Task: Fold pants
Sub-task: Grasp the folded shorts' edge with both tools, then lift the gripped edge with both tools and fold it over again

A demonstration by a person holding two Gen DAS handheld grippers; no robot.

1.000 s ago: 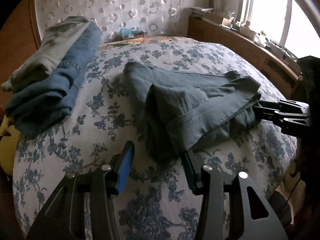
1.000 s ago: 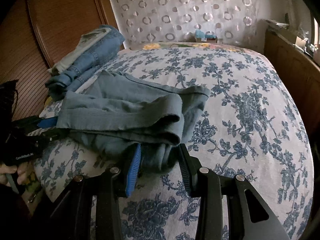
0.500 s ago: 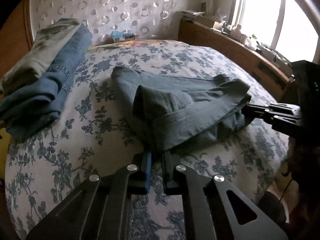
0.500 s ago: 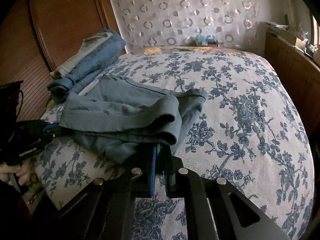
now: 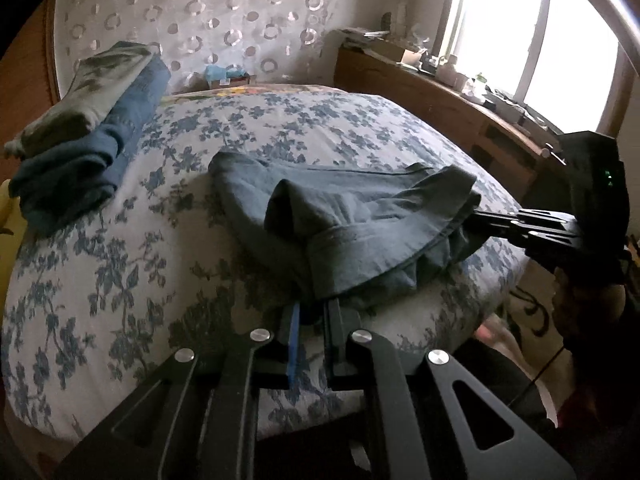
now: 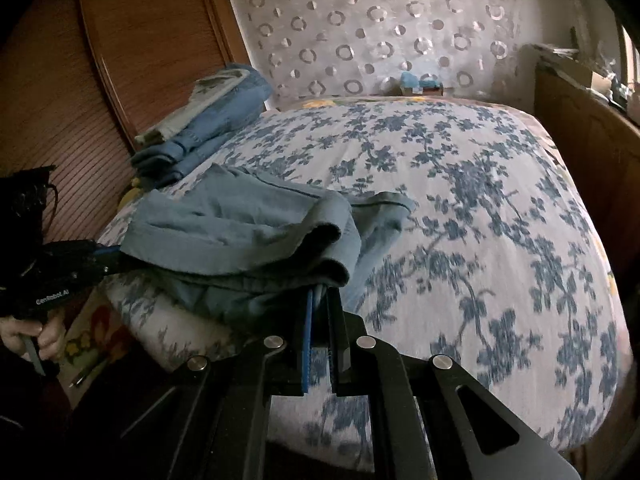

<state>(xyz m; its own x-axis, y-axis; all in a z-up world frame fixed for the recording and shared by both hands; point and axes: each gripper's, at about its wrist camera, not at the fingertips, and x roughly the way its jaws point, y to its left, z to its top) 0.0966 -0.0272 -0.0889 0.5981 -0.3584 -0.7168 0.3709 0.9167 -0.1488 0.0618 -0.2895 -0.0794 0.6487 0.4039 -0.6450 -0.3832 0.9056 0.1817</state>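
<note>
Both grippers are now clamped on the grey-blue pants [image 5: 360, 224], which lie crumpled at the near edge of the bed [image 5: 120, 280]. A second ago both sets of jaws stood apart with the cloth edge between them; since then they have closed, and each now pinches fabric. The left gripper [image 5: 312, 308] bites the hem nearest its own camera, blue pad against the cloth. The right gripper [image 6: 320, 292] holds the opposite end of the bundle, its jaws pressed together on a thin fold under the rolled waistband.

Compared with the earlier views, the pants sit slightly nearer the bed's near edge and the near side of the bundle looks raised off the floral cover, so the lift seems to have started. Relative to the bed: a stack of folded clothes [image 5: 80, 152] rests at its far left, well apart from the pants; the person's hand [image 6: 28, 332] grips the left tool's handle off its near left corner.

Judgement: grasp phase done; the garment is still bunched, so spreading it flat likely comes before any fold.
</note>
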